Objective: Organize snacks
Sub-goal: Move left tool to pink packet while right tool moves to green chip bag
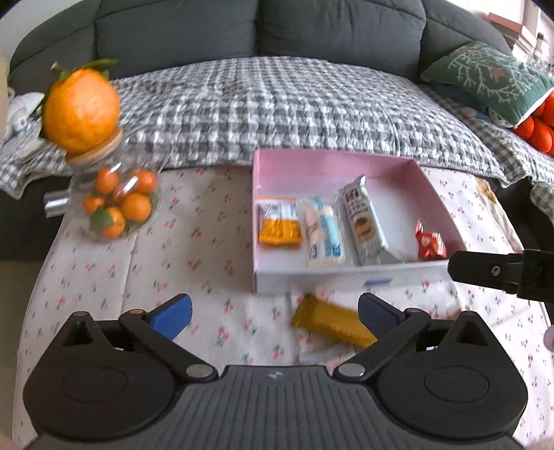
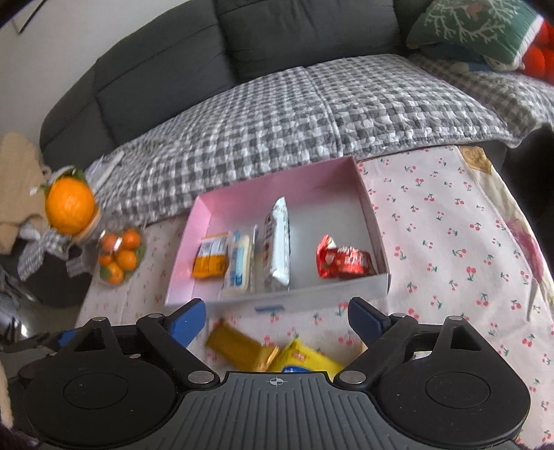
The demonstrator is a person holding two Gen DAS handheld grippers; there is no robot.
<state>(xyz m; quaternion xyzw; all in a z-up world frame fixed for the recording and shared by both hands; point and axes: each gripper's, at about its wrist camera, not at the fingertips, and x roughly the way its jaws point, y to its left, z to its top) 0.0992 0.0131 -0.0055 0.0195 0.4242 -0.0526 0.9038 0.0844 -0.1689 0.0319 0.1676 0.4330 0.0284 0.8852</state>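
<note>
Snacks sit partly sorted: a pink box [image 1: 263,166] on the cherry-print cloth [image 1: 104,277] holds four packets in a row. From the left they are an orange packet [image 1: 279,225], a pale blue-and-white one [image 1: 323,237], a silver packet [image 1: 365,221] tilted on its edge, and a red wrapper [image 1: 429,244] near the right wall, apart from the other three.

Two more snacks lie on the cloth just in front of the box: a gold bar [image 2: 240,348] and, touching its right end, a yellow packet [image 2: 308,358], partly hidden by the right gripper's body.

Both grippers hang over the cloth near the box's front wall. The left gripper [image 1: 275,313] has its blue pads spread wide with nothing between them; the gold bar lies below, by its right pad. The right gripper [image 2: 277,316] is also spread wide and empty, above the gold bar and yellow packet.

To the left stands a glass jar of small oranges [image 1: 117,204] with a large orange [image 1: 81,110] on its lid. Behind is a sofa [image 1: 242,27] with a checked blanket [image 1: 277,110] and a green cushion [image 1: 484,76].
</note>
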